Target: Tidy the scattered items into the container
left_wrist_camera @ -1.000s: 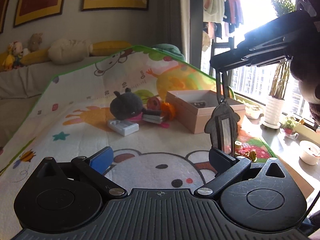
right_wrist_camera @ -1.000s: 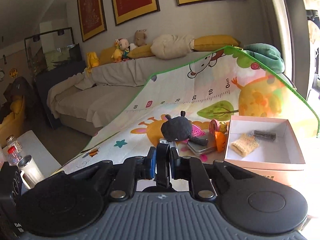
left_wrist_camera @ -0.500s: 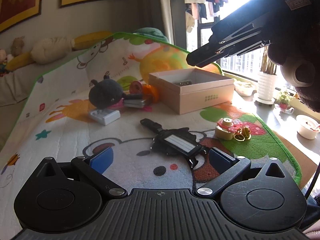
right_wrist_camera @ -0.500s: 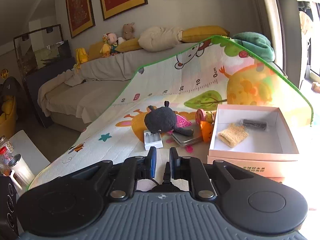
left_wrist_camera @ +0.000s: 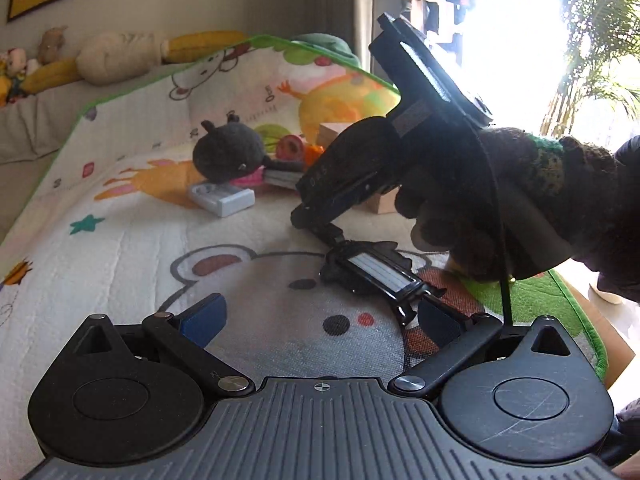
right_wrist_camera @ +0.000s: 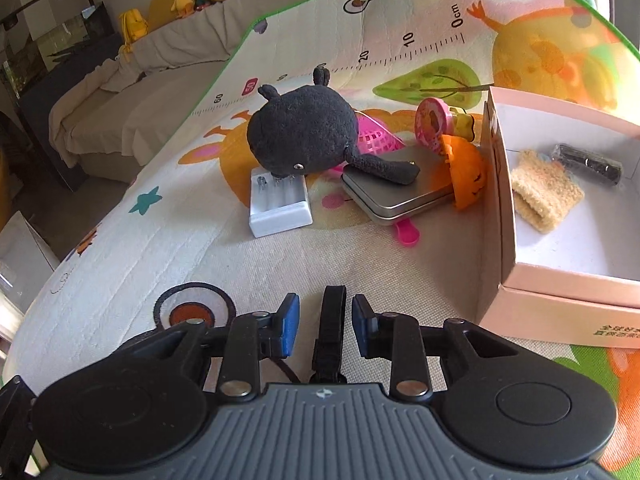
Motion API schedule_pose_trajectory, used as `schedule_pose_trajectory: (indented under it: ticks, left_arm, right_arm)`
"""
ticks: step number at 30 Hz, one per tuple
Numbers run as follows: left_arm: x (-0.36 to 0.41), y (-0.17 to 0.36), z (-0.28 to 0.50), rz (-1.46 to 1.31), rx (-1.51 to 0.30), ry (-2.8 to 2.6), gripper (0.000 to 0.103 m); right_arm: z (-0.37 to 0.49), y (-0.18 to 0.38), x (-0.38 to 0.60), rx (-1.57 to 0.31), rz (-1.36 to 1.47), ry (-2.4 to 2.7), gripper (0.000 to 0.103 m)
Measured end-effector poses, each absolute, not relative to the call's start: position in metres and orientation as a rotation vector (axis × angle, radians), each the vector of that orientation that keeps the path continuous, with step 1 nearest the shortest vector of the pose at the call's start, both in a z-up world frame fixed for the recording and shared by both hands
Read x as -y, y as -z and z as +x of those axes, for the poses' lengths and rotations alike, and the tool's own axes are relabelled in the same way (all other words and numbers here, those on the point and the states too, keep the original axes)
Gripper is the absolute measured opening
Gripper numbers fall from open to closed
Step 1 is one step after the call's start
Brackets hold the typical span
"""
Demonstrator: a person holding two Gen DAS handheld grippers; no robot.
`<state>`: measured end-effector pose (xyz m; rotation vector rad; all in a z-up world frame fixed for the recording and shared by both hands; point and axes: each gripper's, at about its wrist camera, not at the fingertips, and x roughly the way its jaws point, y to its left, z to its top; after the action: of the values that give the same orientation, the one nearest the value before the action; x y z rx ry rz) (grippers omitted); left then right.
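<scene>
Quilted play mat carries the pink box. Black luggage tag lies flat on it near the left gripper, long axis slanting away to the strap — this sits loose between the right gripper's just-parted pads. Left jaws gape — empty.

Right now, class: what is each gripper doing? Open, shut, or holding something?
Left gripper: open, holding nothing.
Right gripper: jaws have just been opening; the black strap of the luggage tag stands between them, pads clear of it.
</scene>
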<state>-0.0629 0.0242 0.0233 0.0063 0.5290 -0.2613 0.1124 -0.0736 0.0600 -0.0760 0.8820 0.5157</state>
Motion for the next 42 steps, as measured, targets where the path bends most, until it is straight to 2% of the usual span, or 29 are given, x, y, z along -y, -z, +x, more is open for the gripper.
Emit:
schedule_pose_trajectory:
  ticks: [2, 3, 5, 13, 18, 34, 42]
  left_arm:
    - [-0.025, -0.024, -0.064, 0.002, -0.52, 0.276, 0.103]
    - [-0.024, -0.024, -0.065, 0.001, -0.517, 0.281, 0.103]
    - [-0.023, -0.024, -0.067, 0.0, -0.512, 0.29, 0.103]
    - [-0.014, -0.029, -0.075, 0.019, -0.488, 0.329, 0.103]
    - [-0.005, -0.031, -0.076, 0.045, -0.485, 0.342, 0.103]
    - [0.015, -0.03, -0.069, 0.098, -0.494, 0.395, 0.103]
    - [0.036, -0.031, -0.046, 0.22, -0.479, 0.461, 0.103]
  right_arm:
    - [0.113, -0.059, 0.072, -0.863, -0.109, -0.528, 0.027]
    - [0.111, -0.06, 0.073, -0.86, -0.123, -0.531, 0.017]
    - [0.101, -0.07, 0.078, -0.833, -0.122, -0.539, 0.011]
    - [0.027, -0.14, 0.112, -0.603, -0.098, -0.56, 0.01]
    - [-0.006, -0.165, 0.123, -0.51, -0.073, -0.571, 0.01]
    - [-0.005, -0.157, 0.126, -0.556, 0.012, -0.569, 0.01]
    - [-0.008, -0.158, 0.132, -0.566, 0.016, -0.595, 0.011]
